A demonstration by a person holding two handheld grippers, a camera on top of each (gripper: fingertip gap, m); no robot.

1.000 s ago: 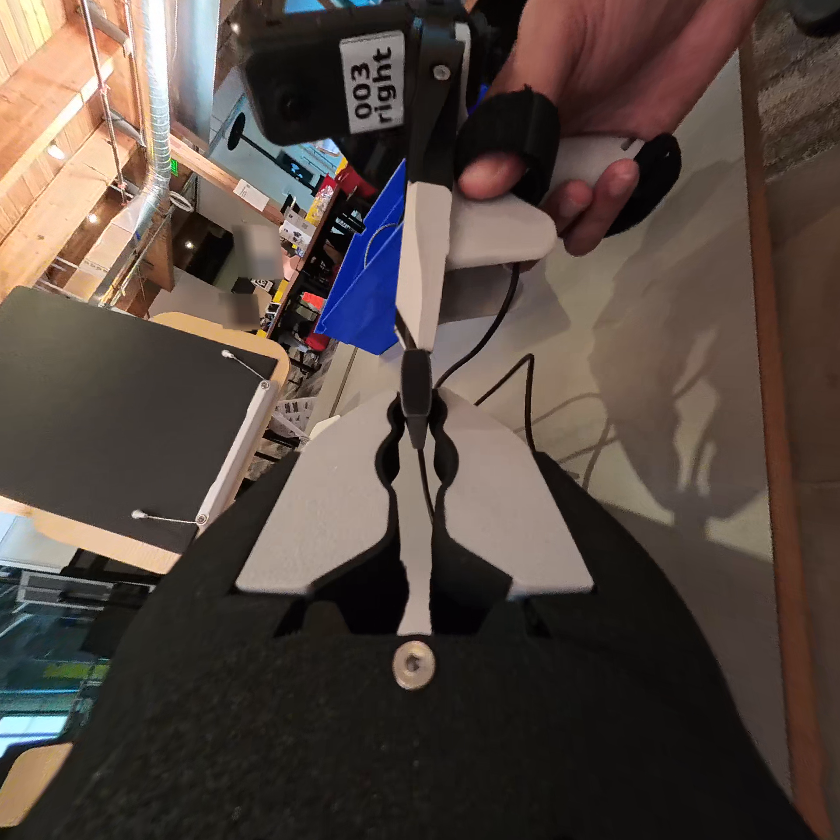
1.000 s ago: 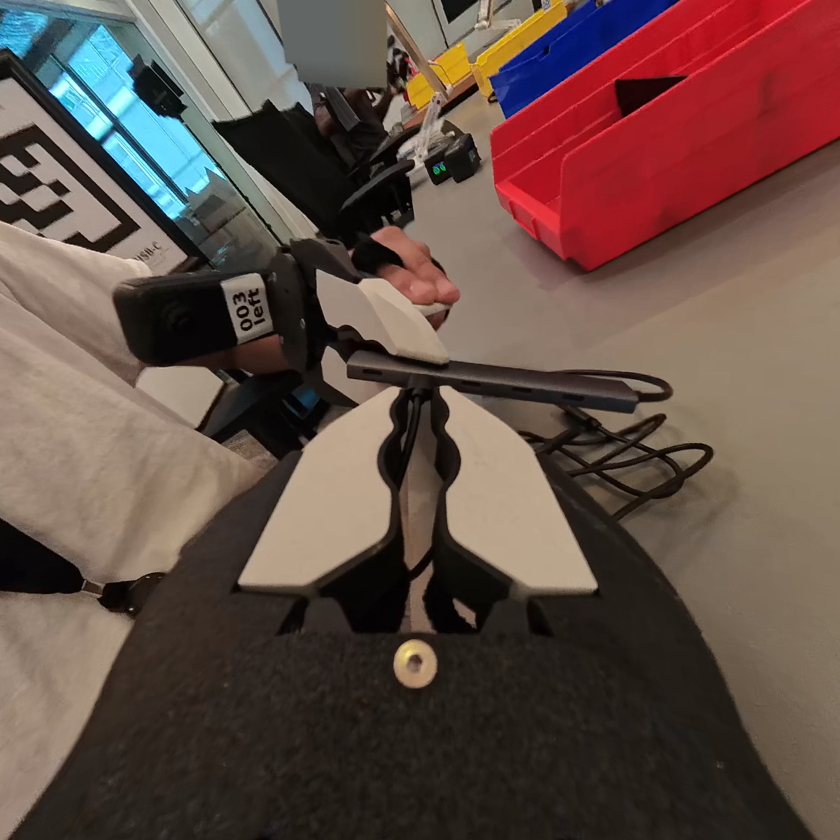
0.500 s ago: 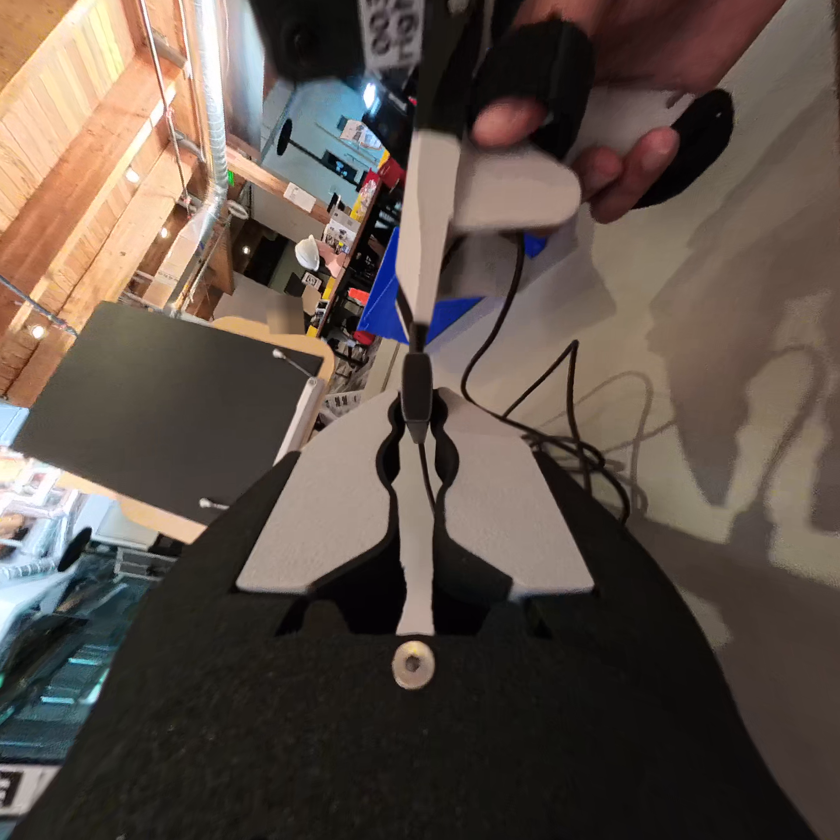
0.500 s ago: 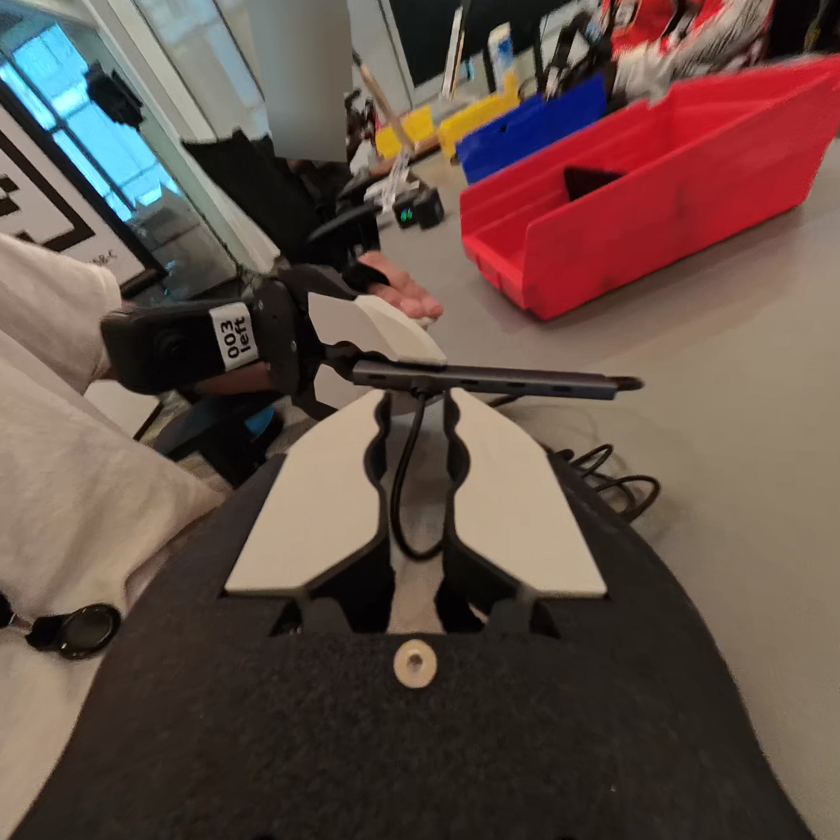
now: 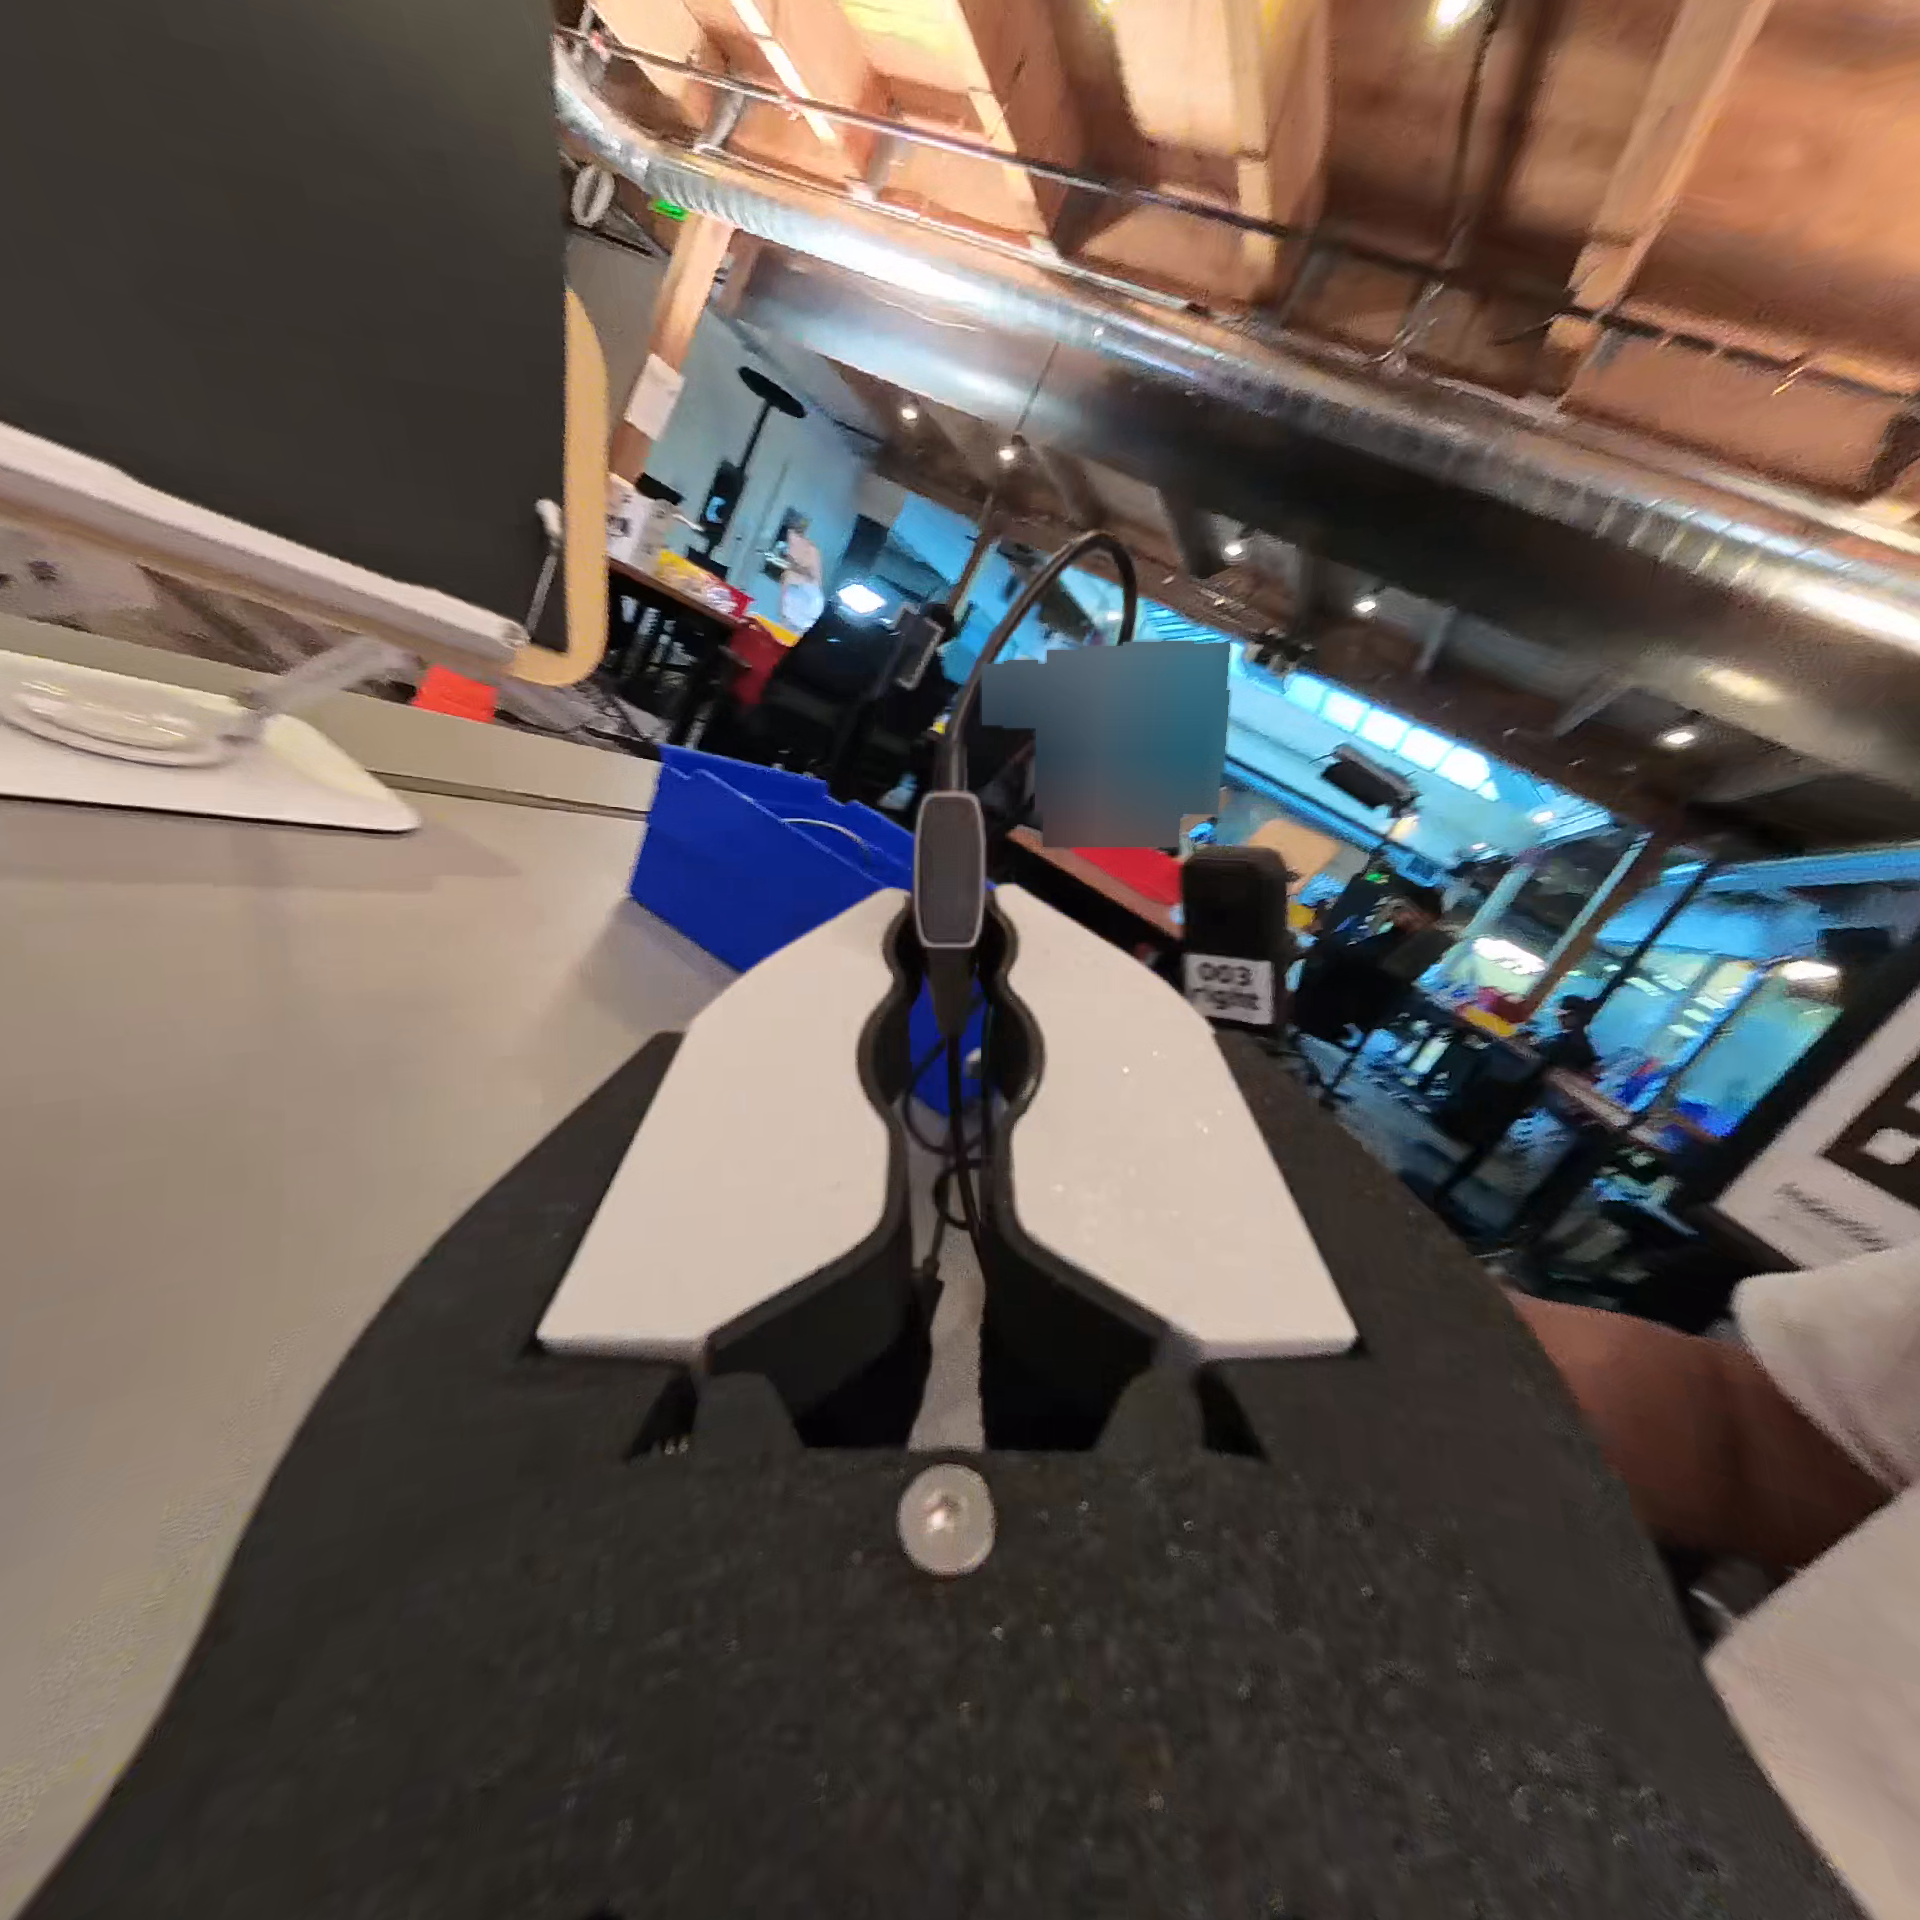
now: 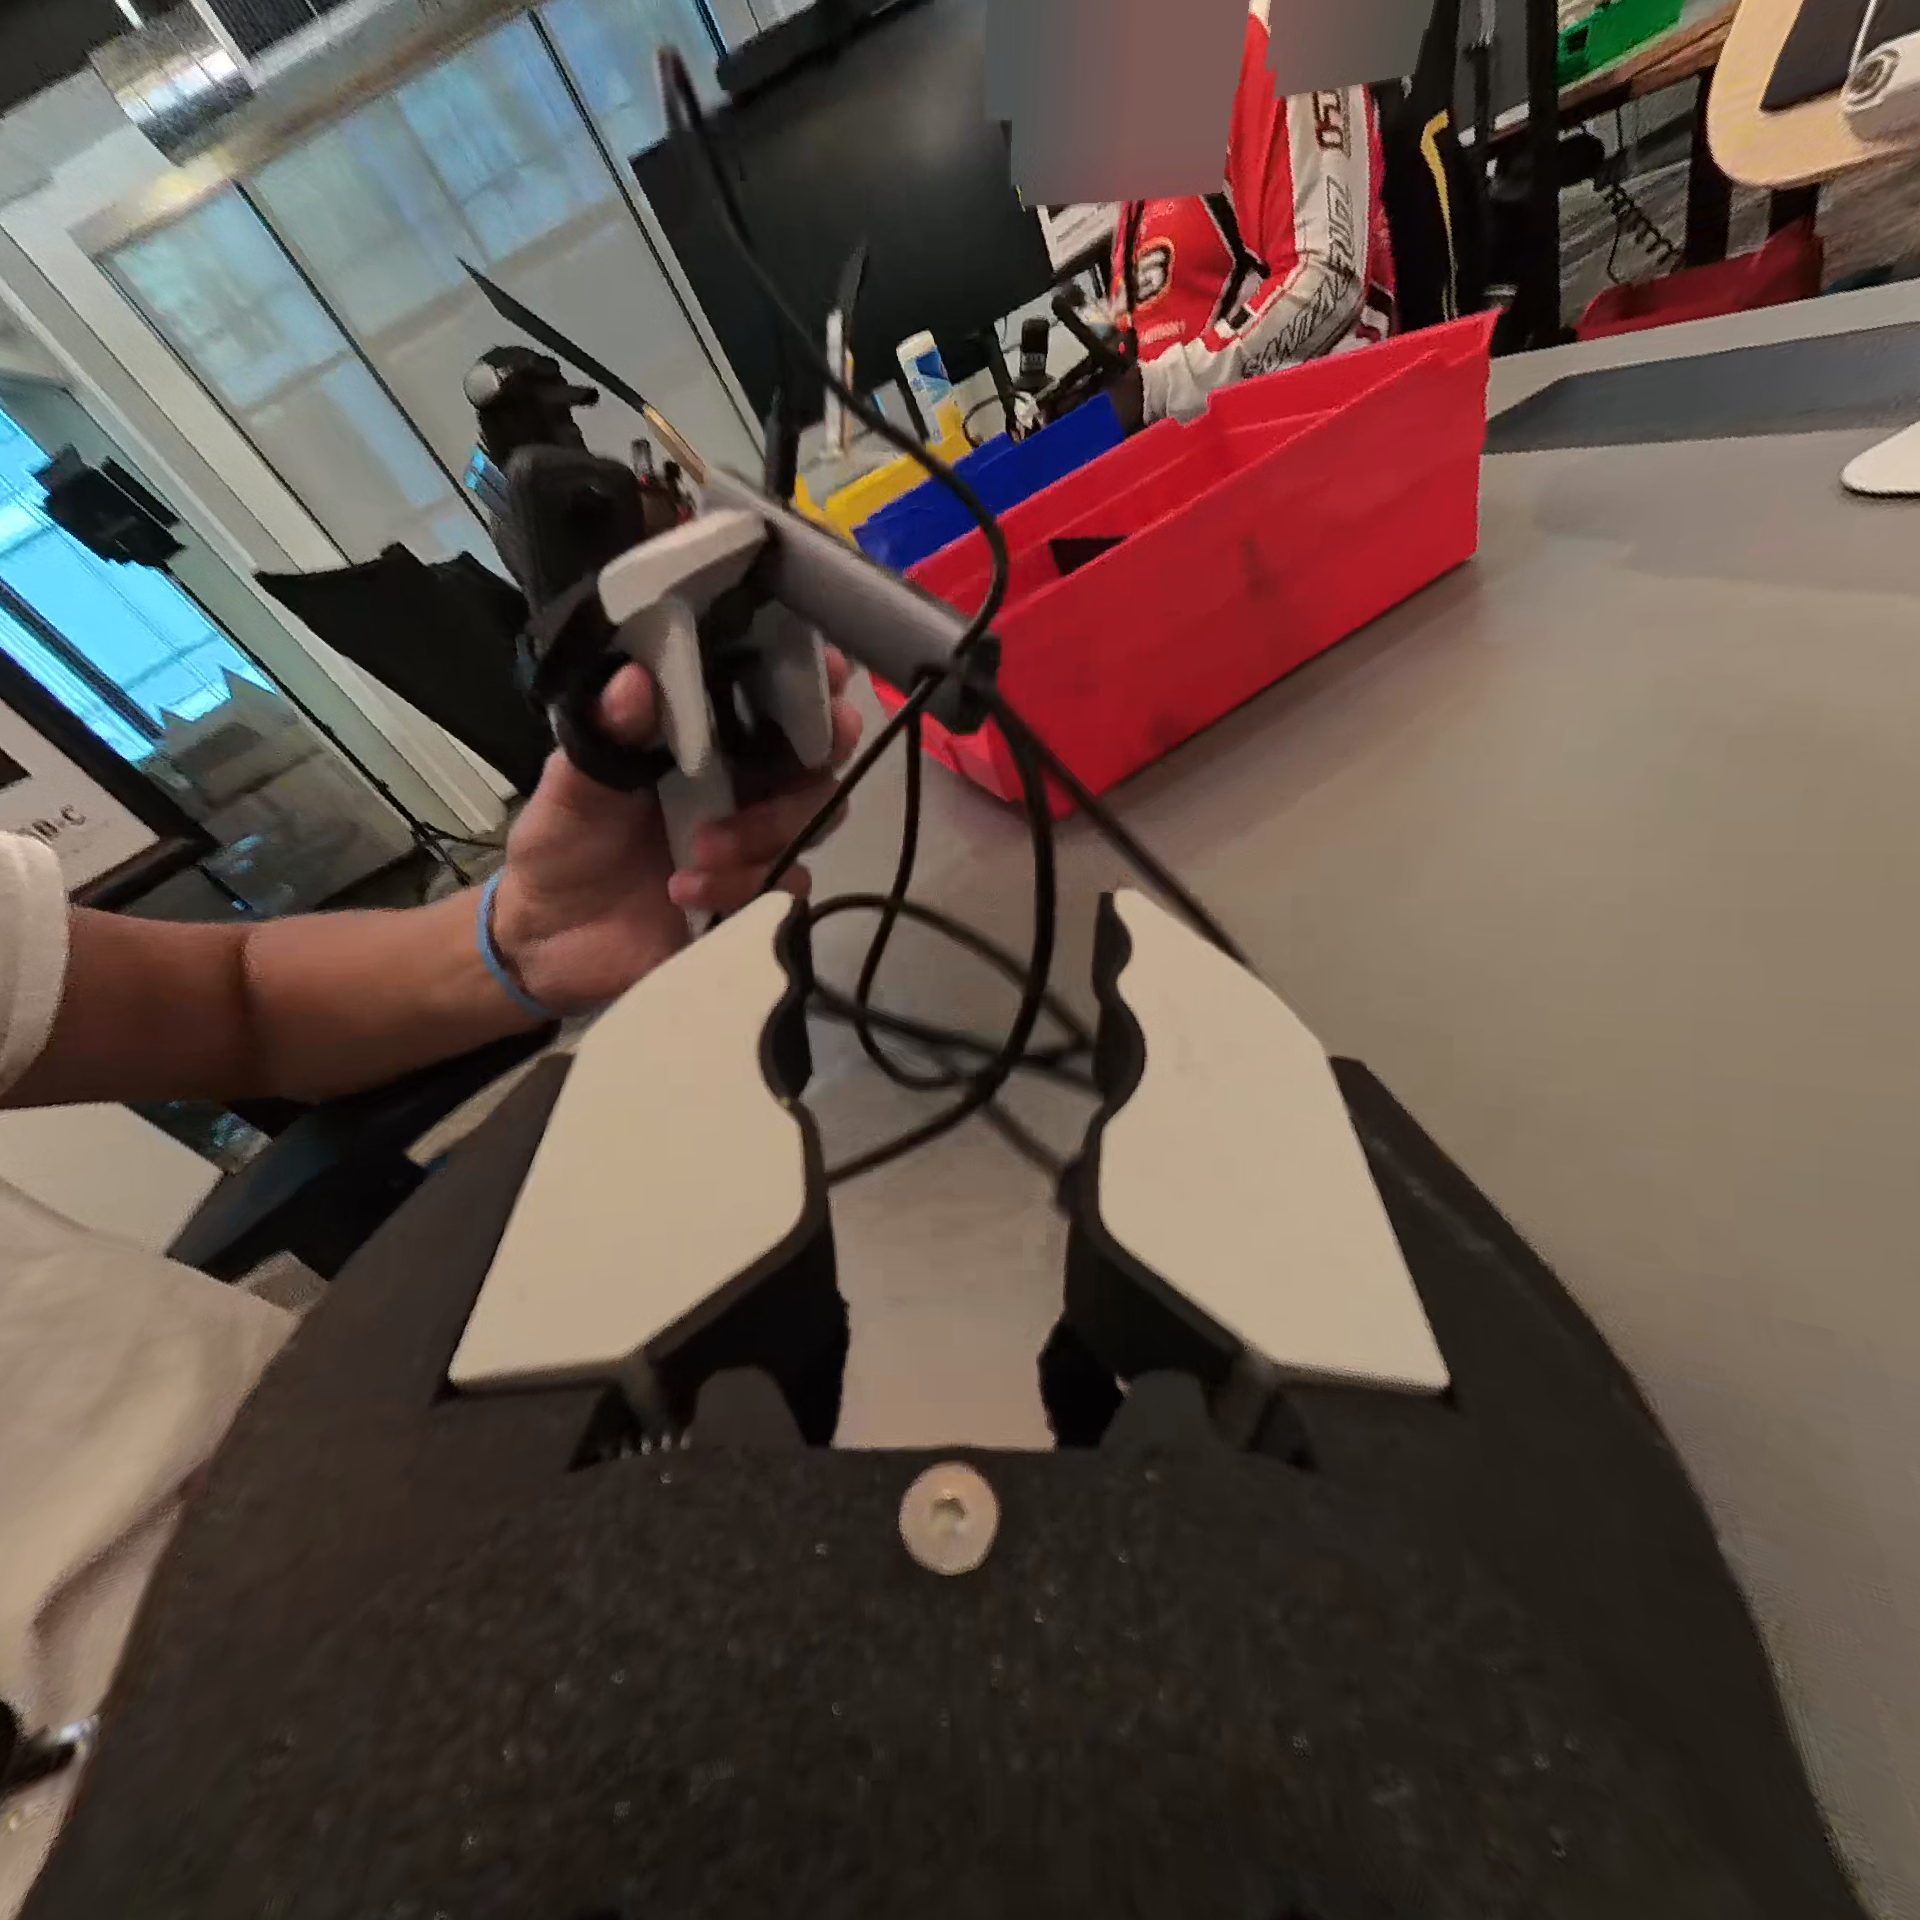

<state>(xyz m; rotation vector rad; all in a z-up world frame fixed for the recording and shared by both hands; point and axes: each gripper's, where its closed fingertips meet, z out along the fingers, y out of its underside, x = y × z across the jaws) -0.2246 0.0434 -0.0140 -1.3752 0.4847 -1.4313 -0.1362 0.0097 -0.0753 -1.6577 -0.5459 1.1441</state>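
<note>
Grey aluminium is what the left gripper [image 5: 948,925] is clenched on: a slim hub [image 5: 945,883] seen end-on in the left wrist view, standing up past the fingertips, with a thin black cable [image 5: 1049,582] arching out of its top. More cable [image 5: 961,1132] hangs down in the slot between the fingers. Beyond lie the grey table [image 5: 260,1091], a blue bin [image 5: 748,873] and a white monitor base [image 5: 208,779]; the dark body with a white label at right seems to be the other gripper's camera, though blur makes that uncertain.

From the right wrist view, the right gripper [image 6: 948,935] is released, its jaws spread wide with nothing between them, hovering above the table [image 6: 1558,935]. Just ahead, a hand [image 6: 603,873] holds up the left gripper [image 6: 748,561], which grips the hub [image 6: 862,603] near one end, so the bar slants down toward a red bin [image 6: 1299,540]. From the hub's low end cables [image 6: 956,987] drop and loop on the table beneath the open fingers.

In my judgement, holding the hub well means keeping the pinch firm and the bar steady, with the dangling loops clear of the open jaws so nothing snags.
</note>
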